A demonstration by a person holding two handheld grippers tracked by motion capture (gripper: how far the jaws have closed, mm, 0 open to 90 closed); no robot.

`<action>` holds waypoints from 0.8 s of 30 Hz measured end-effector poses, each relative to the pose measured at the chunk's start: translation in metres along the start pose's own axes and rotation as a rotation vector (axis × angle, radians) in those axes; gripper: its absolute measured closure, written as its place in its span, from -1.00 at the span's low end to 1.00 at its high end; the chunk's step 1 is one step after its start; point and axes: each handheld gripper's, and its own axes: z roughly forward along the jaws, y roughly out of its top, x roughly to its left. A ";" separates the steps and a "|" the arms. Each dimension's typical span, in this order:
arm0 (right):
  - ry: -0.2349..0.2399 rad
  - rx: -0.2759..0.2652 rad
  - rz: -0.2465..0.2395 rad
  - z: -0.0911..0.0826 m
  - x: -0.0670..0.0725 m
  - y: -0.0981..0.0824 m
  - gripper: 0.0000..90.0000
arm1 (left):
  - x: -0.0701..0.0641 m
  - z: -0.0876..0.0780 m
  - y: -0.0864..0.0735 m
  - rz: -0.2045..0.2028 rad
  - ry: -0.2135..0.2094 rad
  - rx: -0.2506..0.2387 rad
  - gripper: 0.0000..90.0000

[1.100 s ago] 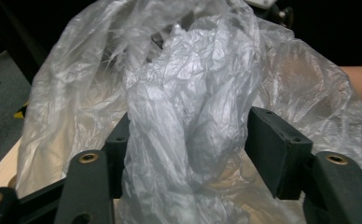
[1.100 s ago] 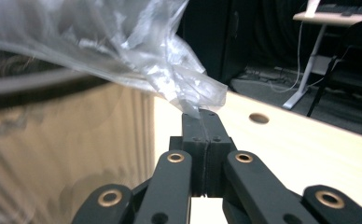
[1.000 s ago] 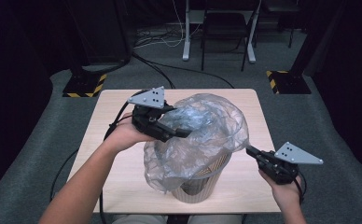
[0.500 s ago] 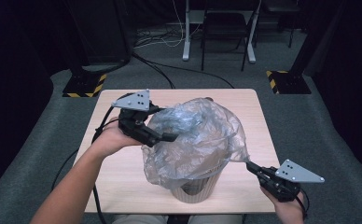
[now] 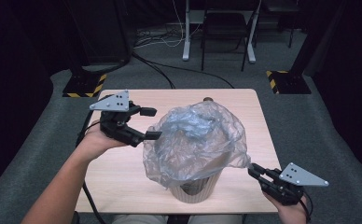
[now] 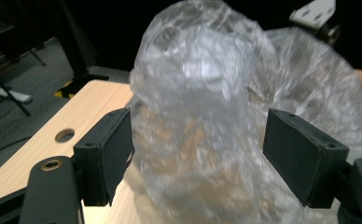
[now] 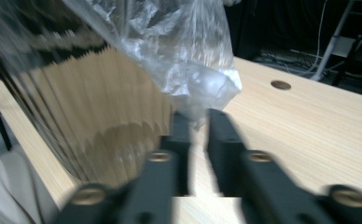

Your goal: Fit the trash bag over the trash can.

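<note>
High view shows a clear plastic bag [image 5: 195, 140] billowing over a ribbed paper bin [image 5: 195, 189] at the near edge of the bench [image 5: 123, 168], with the left claw [image 5: 151, 123] released and spread wide just beside the film, nothing pinched. Right claw [image 5: 254, 169] sits at the bag's lower right corner, its jaws having just been opening, and in the right gripper view a slim gap shows between them with the film's tip just above, not pressed. Thin, slippery and feather-light, the bag likely crumples under any squeeze, so its hem is the best place to pinch.
</note>
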 end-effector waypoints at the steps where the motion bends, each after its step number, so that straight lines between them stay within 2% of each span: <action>1: 0.002 -0.004 0.008 -0.002 0.000 0.002 0.33 | -0.001 -0.001 -0.003 -0.006 0.005 0.000 -0.46; 4: 0.017 -0.017 0.001 -0.009 -0.001 0.007 0.11 | -0.004 -0.005 -0.013 -0.011 0.007 0.001 -0.44; 6: 0.042 -0.007 -0.014 -0.012 -0.001 0.009 0.01 | -0.005 -0.006 -0.018 -0.021 0.008 0.002 -0.42; 8: 0.045 0.006 -0.033 -0.015 -0.003 0.009 -0.02 | -0.006 -0.006 -0.024 -0.026 0.007 0.007 -0.41; 14: 0.051 -0.003 -0.012 -0.019 -0.008 0.012 -0.09 | -0.002 -0.005 -0.037 -0.044 0.008 0.023 -0.39; 17: 0.075 -0.024 -0.010 -0.013 -0.008 0.024 -0.12 | -0.001 -0.004 -0.040 -0.056 0.001 0.021 -0.37; 20: 0.122 -0.052 -0.028 -0.004 -0.004 0.038 -0.12 | -0.003 -0.001 -0.044 -0.047 -0.007 0.027 -0.35; 24: 0.193 -0.056 -0.050 0.014 0.003 0.054 -0.11 | -0.005 0.000 -0.050 -0.041 -0.024 0.038 -0.25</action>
